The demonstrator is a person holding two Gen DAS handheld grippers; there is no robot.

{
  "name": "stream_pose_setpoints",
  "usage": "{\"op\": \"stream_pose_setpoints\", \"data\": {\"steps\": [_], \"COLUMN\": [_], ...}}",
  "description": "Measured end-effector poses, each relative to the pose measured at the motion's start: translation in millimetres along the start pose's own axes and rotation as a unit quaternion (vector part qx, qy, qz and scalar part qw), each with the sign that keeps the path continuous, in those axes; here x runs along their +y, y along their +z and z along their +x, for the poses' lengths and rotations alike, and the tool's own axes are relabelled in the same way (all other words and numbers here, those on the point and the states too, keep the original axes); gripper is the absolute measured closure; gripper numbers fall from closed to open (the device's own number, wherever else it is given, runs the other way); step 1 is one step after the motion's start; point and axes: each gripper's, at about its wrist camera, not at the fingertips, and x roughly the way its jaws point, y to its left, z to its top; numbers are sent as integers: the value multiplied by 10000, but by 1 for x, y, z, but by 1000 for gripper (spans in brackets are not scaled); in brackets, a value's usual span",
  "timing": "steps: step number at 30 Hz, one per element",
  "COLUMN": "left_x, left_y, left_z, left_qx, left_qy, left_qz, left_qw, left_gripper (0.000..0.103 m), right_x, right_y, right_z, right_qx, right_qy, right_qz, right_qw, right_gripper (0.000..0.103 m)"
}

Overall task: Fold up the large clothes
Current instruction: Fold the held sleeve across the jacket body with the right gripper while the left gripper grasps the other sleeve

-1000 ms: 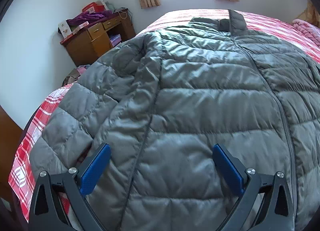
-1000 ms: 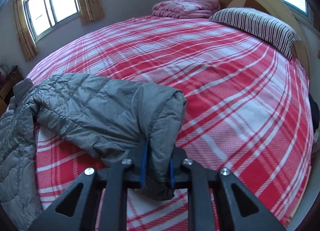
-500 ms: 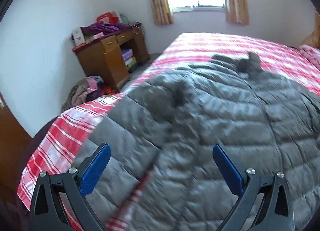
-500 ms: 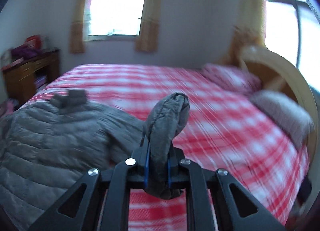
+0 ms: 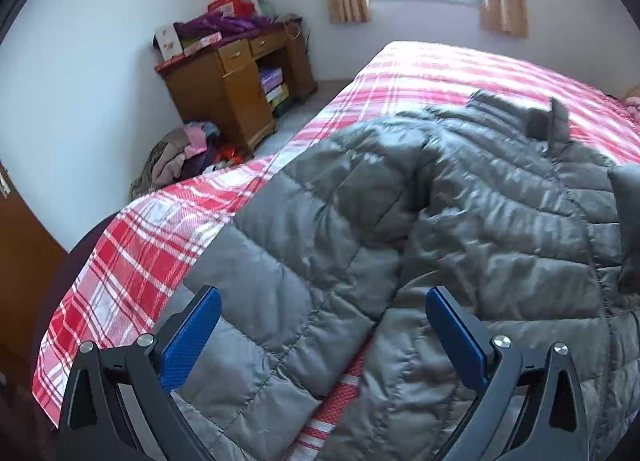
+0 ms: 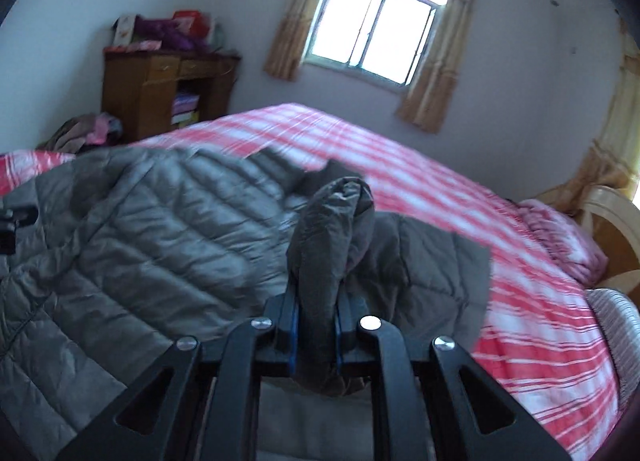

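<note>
While right gripper (image 6: 316,333) clamps jacket sleeve (image 6: 332,229) above bed (image 5: 440,65), left gripper (image 5: 320,337) gapes empty; desk (image 5: 224,97) cubby holds boxes (image 5: 274,85).

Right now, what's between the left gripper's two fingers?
Only the grey puffer jacket lying under the open left gripper, unpinched, in the left wrist view.

A wooden desk (image 5: 236,89) stands against the wall near the room's corner, off the bed's (image 5: 440,73) foot edge. Boxes and purple cloth (image 5: 216,27) are heaped on its top, and stacked books or boxes (image 5: 274,85) fill its open shelf. A pile of clothes (image 5: 180,157) lies on the floor beside the desk. A window (image 6: 376,27) with 2 tan curtains (image 6: 432,73) is set in the far wall. The bed wears a red-and-white plaid sheet. A pink folded blanket (image 6: 560,237) and a striped pillow (image 6: 616,325) lie at its head edge, against a pale curved headboard (image 6: 616,217).
</note>
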Motion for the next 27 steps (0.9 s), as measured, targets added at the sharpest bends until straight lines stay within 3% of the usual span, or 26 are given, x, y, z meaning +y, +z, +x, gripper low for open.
{"op": "stream_pose_setpoints", "data": {"steps": [1,3,5,7,11,15,21,24,26,27], "left_x": [1,3,4,4,-7,-46,-121,-162,-190,-201], "left_y": [0,0,2,6,16,24,36,39,37,35], "left_z": [3,7,5,3,-9,-33,-43,-29,-12,-5], "left_qx": [47,100,57,41,-18,-189,-123,-52,195,323], "left_qy": [1,52,74,86,-87,-486,-1239,-1414,-1541,-1606], "left_qz": [-7,19,28,-10,-60,220,641,934,1115,1175], "left_qw": [10000,9999,10000,10000,9999,9984,9901,9855,9816,9795], "left_gripper": [1,1,1,1,1,1,1,1,11,28], "right_x": [9,20,25,25,24,1,-73,-91,-97,-100], "right_y": [-3,-9,-12,-16,-16,-36,-79,-97,-101,-103], "right_z": [8,19,16,-8,-56,-80,-42,-26,-19,-13], "right_qx": [77,285,389,148,-257,-620,317,682,833,938], "right_qy": [40,226,472,616,890,343,-753,-764,-716,-684], "right_qz": [-20,-4,39,118,47,-11,471,735,880,969], "right_qw": [10000,9993,9981,9979,9957,9975,9955,9920,9900,9885], "right_gripper": [87,76,36,22,17,11,11,11,10,8]}}
